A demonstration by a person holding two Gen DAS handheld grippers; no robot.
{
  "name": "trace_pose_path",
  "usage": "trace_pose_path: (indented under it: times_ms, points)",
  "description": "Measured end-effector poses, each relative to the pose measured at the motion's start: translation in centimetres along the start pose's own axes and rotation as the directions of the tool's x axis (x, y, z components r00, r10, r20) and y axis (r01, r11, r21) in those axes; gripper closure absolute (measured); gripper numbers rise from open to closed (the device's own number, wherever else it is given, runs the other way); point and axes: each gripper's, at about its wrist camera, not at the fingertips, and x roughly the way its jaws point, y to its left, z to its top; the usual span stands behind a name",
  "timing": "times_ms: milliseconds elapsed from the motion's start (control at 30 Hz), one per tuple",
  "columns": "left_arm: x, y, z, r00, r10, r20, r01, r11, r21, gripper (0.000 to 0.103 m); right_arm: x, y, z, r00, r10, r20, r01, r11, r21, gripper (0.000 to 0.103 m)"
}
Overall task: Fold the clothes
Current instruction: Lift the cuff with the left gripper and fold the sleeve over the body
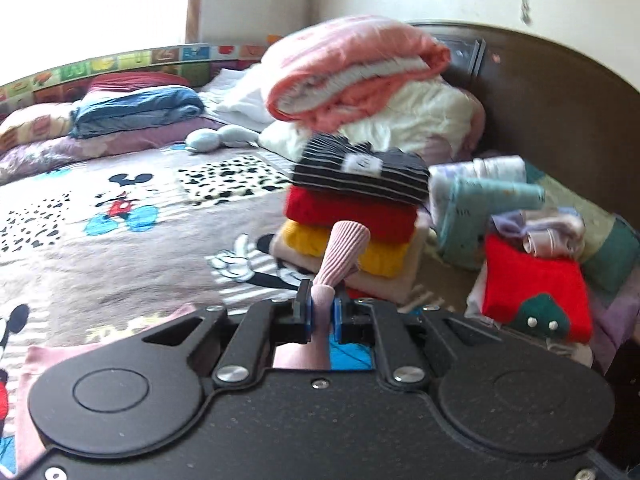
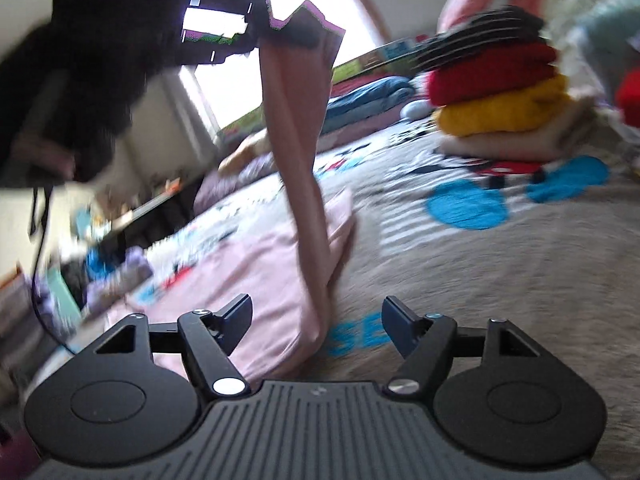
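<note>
Left gripper (image 1: 321,312) pinches the pale pink ribbed knit garment (image 2: 256,272) up off the cartoon-print bedspread (image 1: 132,248), right gripper (image 2: 317,322) open and empty — fold barely begun, beside a finished stack of folded knits (image 1: 352,216).

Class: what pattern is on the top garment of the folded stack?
Black with thin white stripes; clearest in left wrist view.

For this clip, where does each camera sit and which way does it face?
Left wrist: on the left gripper, shut on a pink garment, facing across the bed toward the folded stack and headboard.
Right wrist: on the right gripper, jaws apart and empty, low over the bed, facing the window; the left gripper shows above, lifting the garment.
Shared: the pink garment, the stack, the cartoon bedspread.
</note>
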Motion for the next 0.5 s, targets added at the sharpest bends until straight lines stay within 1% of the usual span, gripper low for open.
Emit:
trace_pose_path:
  times_ms: [133,200,267,367,500]
  points:
    - [-2.3,2.7,0.0,1.0,0.018,0.023,-0.018,0.999,-0.033,0.095,2.4,2.5,-0.6,0.996,-0.028,-0.081,0.021,0.996,-0.091,0.037]
    - [-3.4,4.0,0.0,0.999,0.023,0.034,-0.021,0.998,-0.056,0.095,3.0,3.6,-1.1,0.993,-0.053,-0.107,0.037,0.989,-0.146,0.039]
    - [-4.4,5.2,-0.1,0.999,0.021,0.045,-0.017,0.997,-0.073,0.095,3.7,4.8,-1.6,0.988,-0.08,-0.131,0.052,0.978,-0.201,0.044]
    - [-5.8,7.1,-0.4,0.998,0.03,0.058,-0.024,0.996,-0.089,0.095,4.2,5.7,-2.2,0.983,-0.11,-0.144,0.068,0.962,-0.266,0.048]
    - [-7.1,9.8,-0.8,0.997,0.036,0.069,-0.027,0.992,-0.127,0.095,4.1,6.1,-2.6,0.981,-0.133,-0.14,0.084,0.946,-0.312,0.05]
